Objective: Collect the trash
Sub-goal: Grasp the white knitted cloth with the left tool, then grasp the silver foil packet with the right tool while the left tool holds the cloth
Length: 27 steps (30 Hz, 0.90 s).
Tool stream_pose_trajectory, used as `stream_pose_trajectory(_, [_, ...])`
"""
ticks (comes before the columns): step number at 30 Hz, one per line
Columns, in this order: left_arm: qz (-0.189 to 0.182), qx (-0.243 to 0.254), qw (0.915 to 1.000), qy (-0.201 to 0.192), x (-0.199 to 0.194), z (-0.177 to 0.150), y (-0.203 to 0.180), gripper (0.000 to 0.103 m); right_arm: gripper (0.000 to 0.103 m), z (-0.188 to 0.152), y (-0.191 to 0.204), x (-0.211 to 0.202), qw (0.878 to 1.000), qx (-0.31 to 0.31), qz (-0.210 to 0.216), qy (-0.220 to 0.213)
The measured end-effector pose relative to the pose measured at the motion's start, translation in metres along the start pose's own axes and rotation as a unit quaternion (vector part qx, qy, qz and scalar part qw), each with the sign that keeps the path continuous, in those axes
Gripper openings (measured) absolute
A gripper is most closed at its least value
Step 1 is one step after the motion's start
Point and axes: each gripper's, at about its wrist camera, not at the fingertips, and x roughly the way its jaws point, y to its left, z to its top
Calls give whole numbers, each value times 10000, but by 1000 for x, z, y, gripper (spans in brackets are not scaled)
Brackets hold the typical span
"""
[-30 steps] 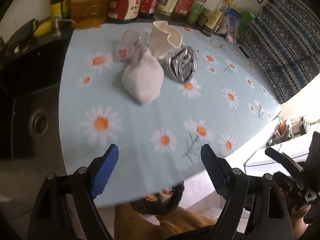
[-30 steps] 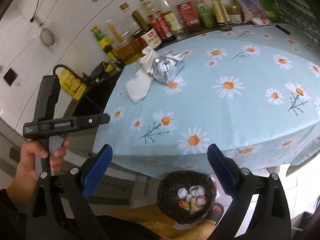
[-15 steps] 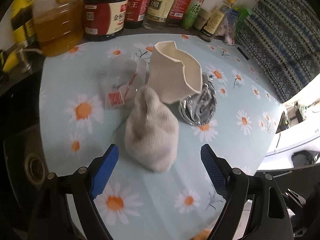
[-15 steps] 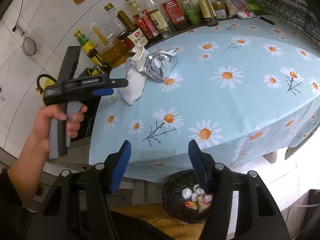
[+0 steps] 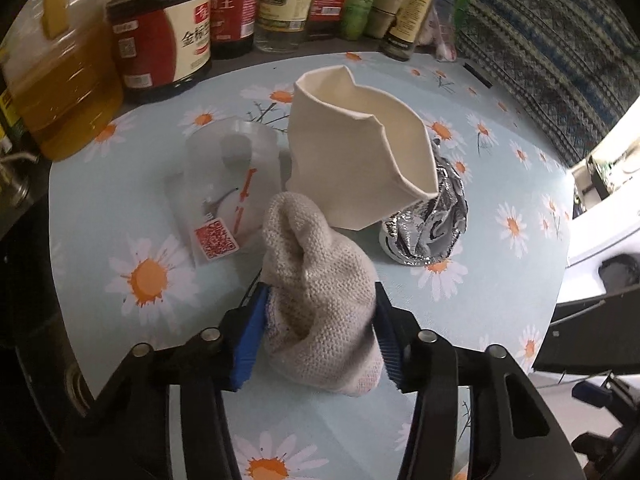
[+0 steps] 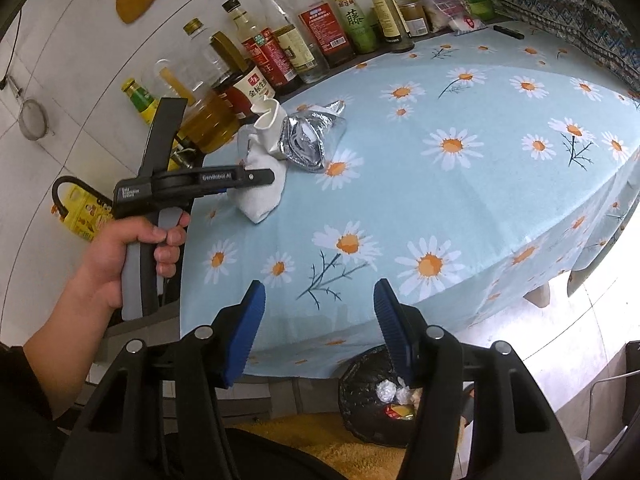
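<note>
A crumpled white cloth point(image 5: 320, 304) lies on the daisy tablecloth point(image 5: 132, 208). My left gripper point(image 5: 318, 332) has its blue pads pressed against both sides of the cloth. Behind it stand a crushed cream paper cup point(image 5: 360, 160), a crumpled foil bag point(image 5: 432, 228) and a clear plastic wrapper point(image 5: 228, 188). In the right wrist view my right gripper point(image 6: 320, 328) is open and empty over the table's front edge, above a black trash bin point(image 6: 376, 404) on the floor. The left gripper point(image 6: 240, 184), cloth point(image 6: 264, 196), cup point(image 6: 272, 128) and foil bag point(image 6: 312, 140) show there too.
Several sauce and oil bottles point(image 6: 304, 48) line the back of the table by the tiled wall. A big oil jug point(image 5: 52, 88) stands at the back left. A patterned blue fabric point(image 5: 560, 40) lies at the right. A dark sink counter point(image 5: 24, 240) borders the left.
My left gripper moved forward over the table to the white cloth and closed on it. My right gripper narrowed from wide open but stays open, holding its place near the bin.
</note>
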Motion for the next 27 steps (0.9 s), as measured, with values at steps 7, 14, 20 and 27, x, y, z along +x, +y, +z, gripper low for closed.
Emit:
stream_pose_trajectory(7, [-149, -28, 9999, -38, -7, -3, -2, 31, 57, 18, -5, 6, 9999, 34, -81, 70])
stream_pose_trajectory(14, [-234, -145, 9996, -117, -22, -11, -2, 27, 58, 44, -6, 21, 9994, -191, -40, 289])
stream_pose_trajectory(20, [-230, -302, 9989, -266, -43, -21, -10, 27, 64, 73, -7, 39, 9975, -552, 18, 441])
stream_pose_trajectory(27, [-99, -634, 9967, -497, -72, -40, -15, 27, 74, 107, 2, 59, 9917, -1140, 83, 593])
